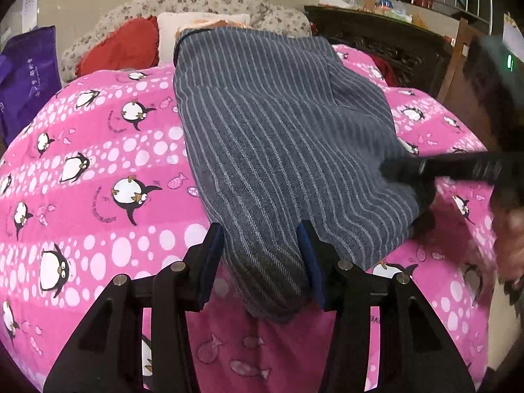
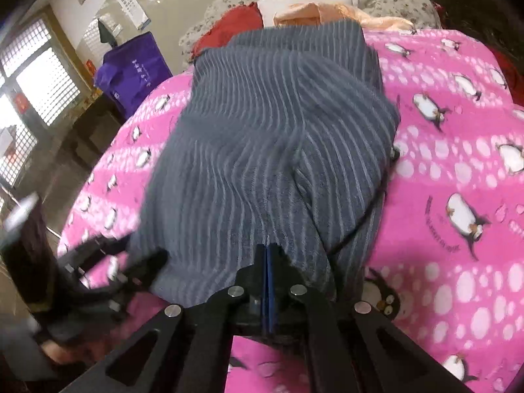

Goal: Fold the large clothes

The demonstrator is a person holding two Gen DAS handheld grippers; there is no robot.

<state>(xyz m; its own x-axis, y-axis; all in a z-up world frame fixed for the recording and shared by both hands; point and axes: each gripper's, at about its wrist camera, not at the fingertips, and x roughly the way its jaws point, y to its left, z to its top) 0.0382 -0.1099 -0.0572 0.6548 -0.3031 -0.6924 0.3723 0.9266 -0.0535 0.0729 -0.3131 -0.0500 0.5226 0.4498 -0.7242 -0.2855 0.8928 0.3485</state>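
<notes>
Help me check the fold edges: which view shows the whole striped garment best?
The left wrist view: the grey striped garment lies sharp, its layered edges clear against the penguin blanket. The right wrist view shows it closer, but motion-blurred.

Even indoor light, fisheye-bent edges, dark corners, motion blur at sides

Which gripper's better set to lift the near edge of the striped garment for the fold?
Right. The right gripper is shut on the striped garment; the left gripper only straddles its near edge, pads apart.
</notes>
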